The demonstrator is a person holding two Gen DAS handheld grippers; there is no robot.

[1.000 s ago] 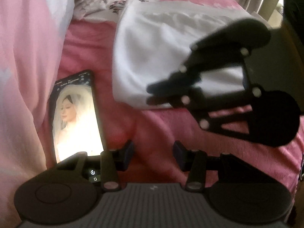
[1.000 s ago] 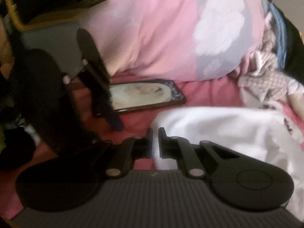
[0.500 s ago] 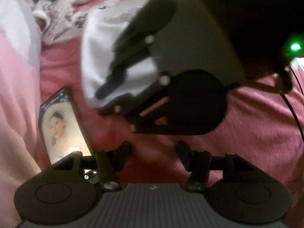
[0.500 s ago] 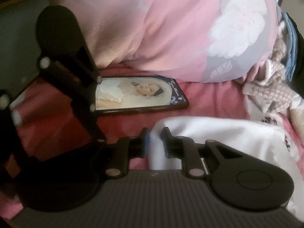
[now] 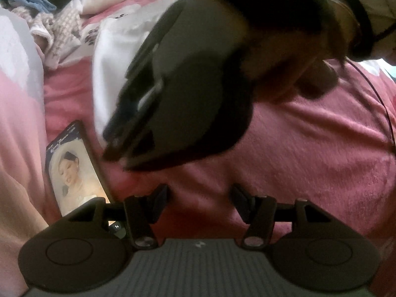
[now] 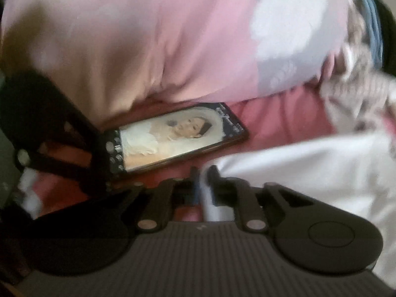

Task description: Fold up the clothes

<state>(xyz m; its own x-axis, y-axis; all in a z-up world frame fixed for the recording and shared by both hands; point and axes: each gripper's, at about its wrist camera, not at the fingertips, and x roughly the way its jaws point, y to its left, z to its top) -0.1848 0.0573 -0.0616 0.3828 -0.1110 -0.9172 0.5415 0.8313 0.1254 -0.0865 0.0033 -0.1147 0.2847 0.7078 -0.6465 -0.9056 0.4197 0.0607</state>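
Left tool (image 5: 200,201) hangs wide apart over pink bed (image 5: 309,148). Right tool (image 6: 203,180) pinches white garment (image 6: 309,168) edge (blurred), w/ lit phone (image 6: 173,136) just beyond, then clothes pile (image 5: 57,29) at back.

The right gripper (image 6: 202,185) was closed on a pinched edge of the white garment (image 6: 309,173), with both jaws pressed against the fabric. The garment spread to the right of the phone (image 6: 178,137) over the pink bedsheet (image 6: 279,121). The phone lay face up, screen lit, just beyond the gripper. A pink quilt (image 6: 148,37) bulged directly behind the phone. The left gripper (image 6: 74,153), blurred, overlapped the phone's left end. Crumpled clothes (image 6: 358,94) lay far right of the phone.
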